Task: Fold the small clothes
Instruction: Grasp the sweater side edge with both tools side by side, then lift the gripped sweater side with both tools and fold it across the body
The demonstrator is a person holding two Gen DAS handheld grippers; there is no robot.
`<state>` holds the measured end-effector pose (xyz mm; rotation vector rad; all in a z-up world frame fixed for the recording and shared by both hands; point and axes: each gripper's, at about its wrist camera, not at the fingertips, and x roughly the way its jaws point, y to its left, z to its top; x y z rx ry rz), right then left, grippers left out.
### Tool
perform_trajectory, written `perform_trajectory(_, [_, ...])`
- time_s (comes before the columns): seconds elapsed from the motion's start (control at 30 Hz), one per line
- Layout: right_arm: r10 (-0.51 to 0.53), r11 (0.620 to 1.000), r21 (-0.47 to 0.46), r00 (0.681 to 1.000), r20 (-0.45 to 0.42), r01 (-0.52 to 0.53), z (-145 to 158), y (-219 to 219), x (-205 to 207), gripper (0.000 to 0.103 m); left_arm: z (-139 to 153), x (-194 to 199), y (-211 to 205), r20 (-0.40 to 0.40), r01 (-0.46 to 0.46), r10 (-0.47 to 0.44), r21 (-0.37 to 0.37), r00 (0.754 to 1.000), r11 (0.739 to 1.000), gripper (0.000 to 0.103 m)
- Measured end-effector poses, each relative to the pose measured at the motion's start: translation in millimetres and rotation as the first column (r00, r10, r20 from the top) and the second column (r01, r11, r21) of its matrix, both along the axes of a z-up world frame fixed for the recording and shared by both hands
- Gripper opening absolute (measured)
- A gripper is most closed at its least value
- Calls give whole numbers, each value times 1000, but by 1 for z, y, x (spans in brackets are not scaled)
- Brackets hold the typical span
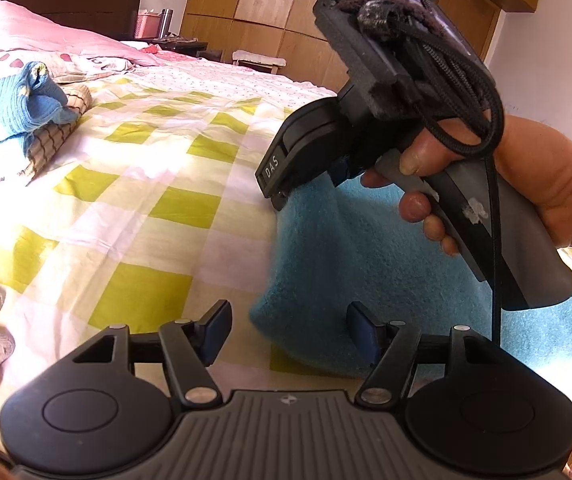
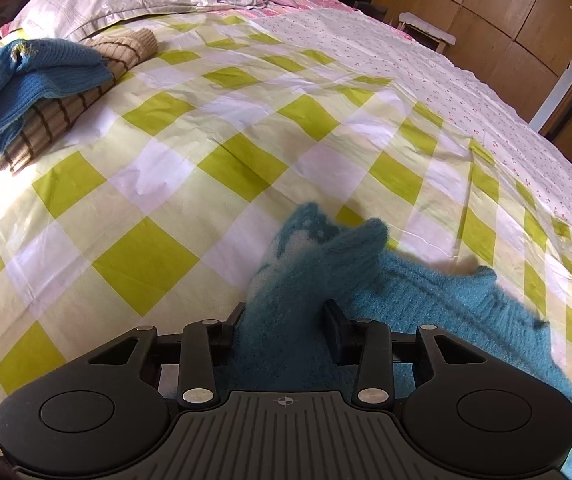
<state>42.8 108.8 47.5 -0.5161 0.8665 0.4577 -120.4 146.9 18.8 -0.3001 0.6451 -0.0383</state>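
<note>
Left wrist view: showing left gripper (image 1: 287,334) standing with jaws apart, gripping nothing, low over checked bedsheet (image 1: 126,184). Lying at near right on the sheet, fuzzy teal garment (image 1: 365,264), its near edge reaching just inside the right pad. Hovering above the garment, right gripper (image 1: 282,196) held in a bare hand (image 1: 525,184), its tip touching the teal fabric; grip not readable from this side. Resting at far left, folded blue knit (image 1: 26,104) on top of folded brown checked cloth (image 1: 52,140).

Right wrist view: showing right gripper (image 2: 286,332) with a raised bunch of the teal garment (image 2: 317,272) filling the gap between its pads; clamping onto it. Trailing away to the near right, flat on the sheet, remainder of the garment. Sitting at far left, same folded pile.
</note>
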Motion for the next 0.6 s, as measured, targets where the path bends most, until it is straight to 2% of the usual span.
perform_trajectory(0.27, [-14,996,83,999,-35,16,8,-15,3,33,-4,8,-4,-55,9,-12,-62,998,998,68])
perform_trajectory(0.43, [-19,993,116,999,-51,25,12,-22,5,30,-1,13,-6,-62,-3,-4,-118,998,993,53])
perform_trajectory(0.53, [-22,990,140,998,-59,30,15,-27,6,28,2,13,-11,-40,-3,0,-92,999,996,42])
perform_trajectory(0.6, [-28,985,168,997,-73,40,19,-33,8,27,5,12,-13,-27,0,-2,-75,1000,997,37])
